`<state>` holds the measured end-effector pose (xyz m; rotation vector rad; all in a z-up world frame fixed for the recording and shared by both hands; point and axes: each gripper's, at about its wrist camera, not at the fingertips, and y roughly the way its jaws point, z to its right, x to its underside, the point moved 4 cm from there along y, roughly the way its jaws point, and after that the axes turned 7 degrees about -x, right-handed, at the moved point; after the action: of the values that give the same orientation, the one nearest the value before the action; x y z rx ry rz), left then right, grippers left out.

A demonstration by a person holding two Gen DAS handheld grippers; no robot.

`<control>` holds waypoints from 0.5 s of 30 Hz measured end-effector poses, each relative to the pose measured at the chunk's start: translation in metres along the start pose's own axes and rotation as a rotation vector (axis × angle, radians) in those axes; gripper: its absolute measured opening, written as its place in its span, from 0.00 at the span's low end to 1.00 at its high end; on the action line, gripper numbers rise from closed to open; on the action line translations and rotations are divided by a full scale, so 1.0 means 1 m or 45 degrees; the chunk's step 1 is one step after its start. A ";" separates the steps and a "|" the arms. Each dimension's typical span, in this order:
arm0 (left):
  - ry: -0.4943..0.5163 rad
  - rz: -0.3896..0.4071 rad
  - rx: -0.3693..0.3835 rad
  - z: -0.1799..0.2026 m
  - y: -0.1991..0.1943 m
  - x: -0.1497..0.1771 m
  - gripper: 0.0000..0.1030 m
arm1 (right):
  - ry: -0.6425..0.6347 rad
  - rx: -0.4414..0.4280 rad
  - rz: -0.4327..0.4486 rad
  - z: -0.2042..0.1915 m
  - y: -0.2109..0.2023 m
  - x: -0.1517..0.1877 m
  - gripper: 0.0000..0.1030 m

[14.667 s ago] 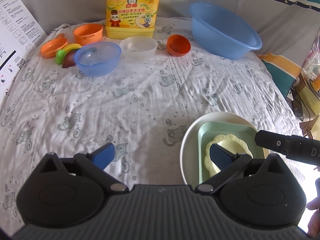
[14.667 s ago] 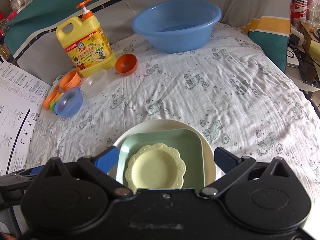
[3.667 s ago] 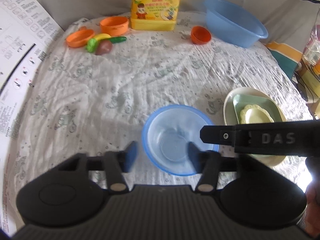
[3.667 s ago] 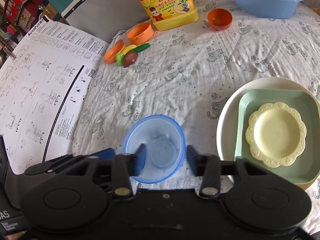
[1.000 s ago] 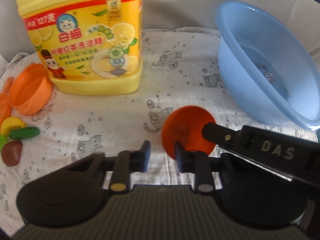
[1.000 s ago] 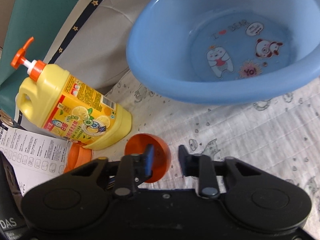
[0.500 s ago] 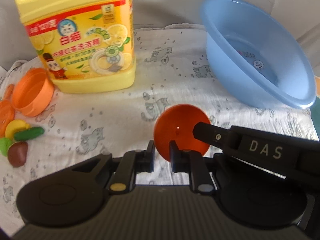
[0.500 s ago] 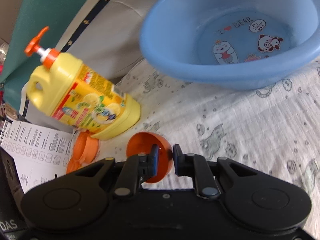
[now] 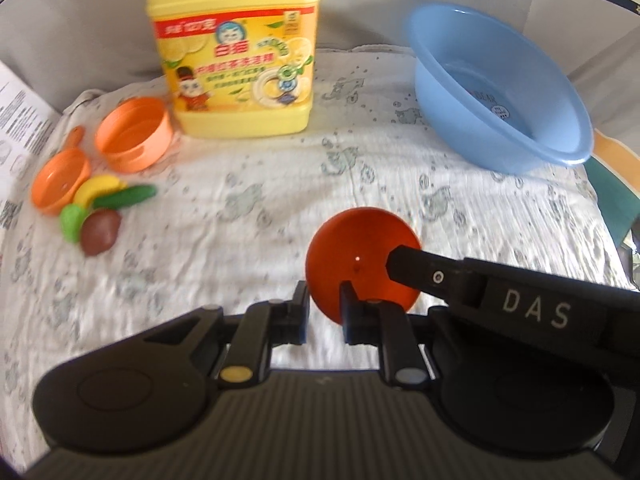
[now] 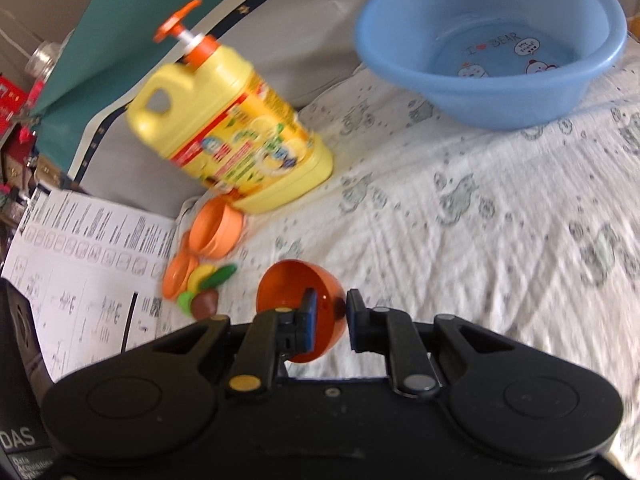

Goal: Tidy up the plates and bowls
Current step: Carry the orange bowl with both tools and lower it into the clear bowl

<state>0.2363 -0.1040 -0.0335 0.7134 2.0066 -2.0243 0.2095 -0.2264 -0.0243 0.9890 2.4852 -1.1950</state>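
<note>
While both grippers close in on it from opposite sides, the small glossy orange plastic bowl (image 9: 362, 262) sits tilted above the white cat-print cloth (image 9: 240, 208), well forward of the yellow detergent jug with the orange pump (image 10: 236, 120) and the large pale-blue plastic basin (image 10: 492, 48). The left gripper (image 9: 324, 306) has its jaws pinched on the bowl's near rim, one finger inside and one outside, and the right gripper (image 10: 330, 314) clamps the opposite edge the same way, its dark arm lying across the bowl in the left wrist view. A two-sided rim hold probably suits a round, slippery shell that would roll out of a single pinch, and the tilt likely comes from lifting by the edge. Beside the jug stay the orange toy pot (image 9: 134, 140), the orange toy pan (image 9: 60, 186) and the plastic toy fruit and vegetables (image 9: 104, 212). Compared with half a second ago, the jug and basin look farther off and more cloth shows beyond the bowl, so the pair seems to be drawing back with it; a second ago the jaws on both sides stood wider around the rim. Judging by the task, the bowl is probably headed for the other bowls, which are out of view here.
</note>
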 end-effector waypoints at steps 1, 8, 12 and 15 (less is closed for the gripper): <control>-0.003 0.001 0.001 -0.003 -0.004 0.005 0.15 | -0.005 -0.001 -0.004 -0.003 -0.004 0.005 0.15; -0.011 0.017 0.004 -0.018 -0.038 0.043 0.15 | -0.032 -0.012 -0.023 -0.026 -0.029 0.042 0.15; -0.021 0.034 0.003 -0.028 -0.056 0.063 0.15 | -0.044 -0.026 -0.030 -0.037 -0.043 0.062 0.15; -0.026 0.048 0.001 -0.034 -0.069 0.076 0.15 | -0.059 -0.034 -0.036 -0.046 -0.050 0.075 0.15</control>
<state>0.1453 -0.0528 -0.0072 0.7226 1.9666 -2.0031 0.1245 -0.1784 0.0023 0.9121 2.4804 -1.1763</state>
